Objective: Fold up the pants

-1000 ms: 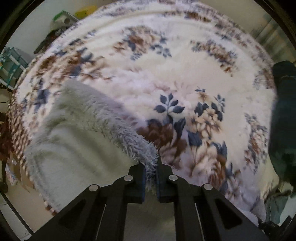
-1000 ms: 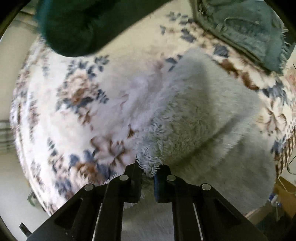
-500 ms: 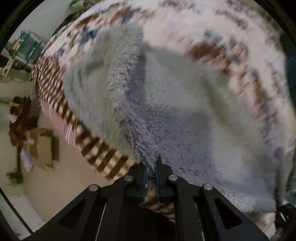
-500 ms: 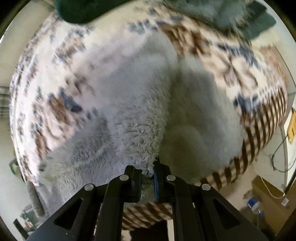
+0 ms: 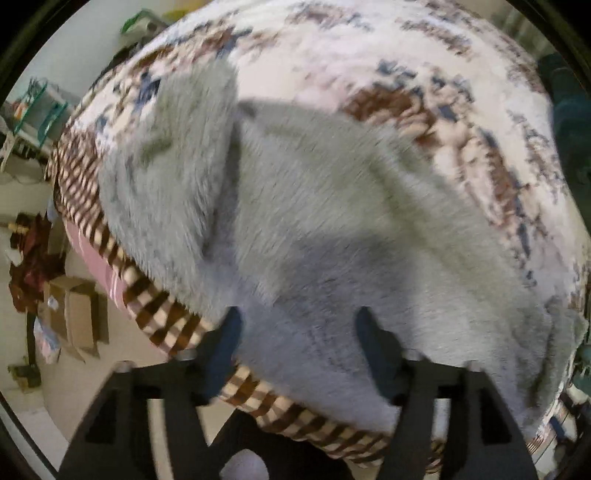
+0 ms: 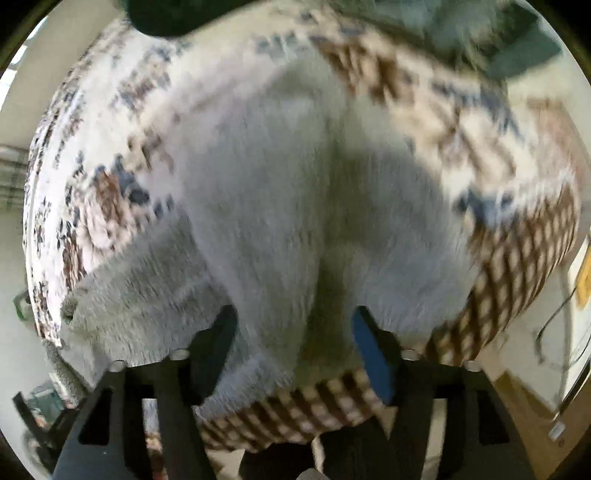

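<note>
The fluffy grey pants (image 5: 314,221) lie folded over on the floral bed blanket (image 5: 388,48), near its striped edge. A fold line runs up the middle of the pants in the right wrist view (image 6: 288,206). My left gripper (image 5: 297,343) is open and empty just above the near edge of the pants. My right gripper (image 6: 293,343) is open and empty over the near edge too. Both views are motion-blurred.
The blanket's brown checked border (image 5: 155,314) hangs over the bed edge, also in the right wrist view (image 6: 517,273). Dark green clothes (image 6: 498,33) lie at the far side. Cardboard boxes (image 5: 74,314) and clutter sit on the floor at left.
Both grippers carried the pants' edge back toward the near bed edge, folding the pants over, then opened and let go.
</note>
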A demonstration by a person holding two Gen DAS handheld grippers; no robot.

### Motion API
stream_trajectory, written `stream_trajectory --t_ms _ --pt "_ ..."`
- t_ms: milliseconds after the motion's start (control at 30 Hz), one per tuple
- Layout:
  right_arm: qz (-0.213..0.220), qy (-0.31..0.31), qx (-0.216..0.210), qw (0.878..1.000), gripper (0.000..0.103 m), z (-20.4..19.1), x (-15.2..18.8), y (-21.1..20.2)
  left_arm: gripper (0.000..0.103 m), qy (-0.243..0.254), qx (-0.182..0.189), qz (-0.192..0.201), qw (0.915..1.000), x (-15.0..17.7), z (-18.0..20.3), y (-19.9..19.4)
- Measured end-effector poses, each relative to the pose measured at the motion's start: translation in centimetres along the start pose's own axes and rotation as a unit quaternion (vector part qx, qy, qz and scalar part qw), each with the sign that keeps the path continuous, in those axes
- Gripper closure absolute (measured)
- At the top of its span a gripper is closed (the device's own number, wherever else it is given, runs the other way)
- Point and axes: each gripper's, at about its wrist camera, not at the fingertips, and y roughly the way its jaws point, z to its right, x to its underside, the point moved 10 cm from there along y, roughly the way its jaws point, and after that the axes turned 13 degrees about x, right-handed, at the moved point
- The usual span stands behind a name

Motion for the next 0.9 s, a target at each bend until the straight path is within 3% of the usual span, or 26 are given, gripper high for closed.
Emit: stream_trajectory --t_ms 67,167,333,367,400,433,467,633,767,833,867,900 --pt "0.036 -0.046 0.02 0.998 0.01 -2.1 -2.8 -0.2 0.031 0.012 0.001 0.015 0.9998 -0.7 0.8 -0.8" --pt "0.054 -0.093 0.055 0.993 0.01 -6.7 -6.9 1.3 0.031 0.038 -0.008 0.027 0.9989 -1.6 2.2 -0.7" --pt "0.03 -0.142 0.111 0.983 0.011 -10.5 -8.5 6.0 0.031 0.072 -0.011 0.004 0.9973 -1.0 4.1 1.2" --pt "0.03 -0.135 0.116 0.984 0.026 -10.4 -8.5 6.2 0.031 0.08 -0.011 0.002 0.9967 -0.9 4.6 1.3" --pt "0.036 -0.122 0.129 0.983 0.064 -9.4 -8.7 5.9 0.031 0.089 -0.011 0.0 0.9959 -0.9 5.1 1.5" --pt "0.044 -0.097 0.136 0.985 0.082 -7.8 -9.0 5.2 0.031 0.095 -0.01 -0.001 0.9954 -0.8 5.6 1.5" --pt "0.052 -0.071 0.127 0.988 0.089 -6.5 -9.2 4.5 0.031 0.101 -0.007 -0.003 0.9948 -0.7 6.0 1.5" --pt "0.073 0.085 0.108 0.988 0.09 5.5 -8.6 -0.1 0.031 0.102 0.001 -0.014 0.9947 -0.1 6.8 1.8" --pt "0.009 0.176 0.07 0.982 0.089 12.9 -5.5 2.5 0.031 0.096 0.0 -0.027 0.995 0.6 6.6 2.4" --pt "-0.043 0.215 0.012 0.976 0.072 14.2 -3.9 4.5 0.031 0.095 -0.002 -0.03 0.9951 0.8 6.3 2.4" --pt "-0.053 0.235 -0.015 0.97 0.055 14.4 -3.3 4.9 0.031 0.095 -0.003 -0.032 0.995 0.8 6.1 2.2" --pt "-0.048 0.253 -0.043 0.965 0.048 14.6 -3.1 4.6 0.031 0.093 0.0 -0.031 0.9951 0.8 5.9 2.0"
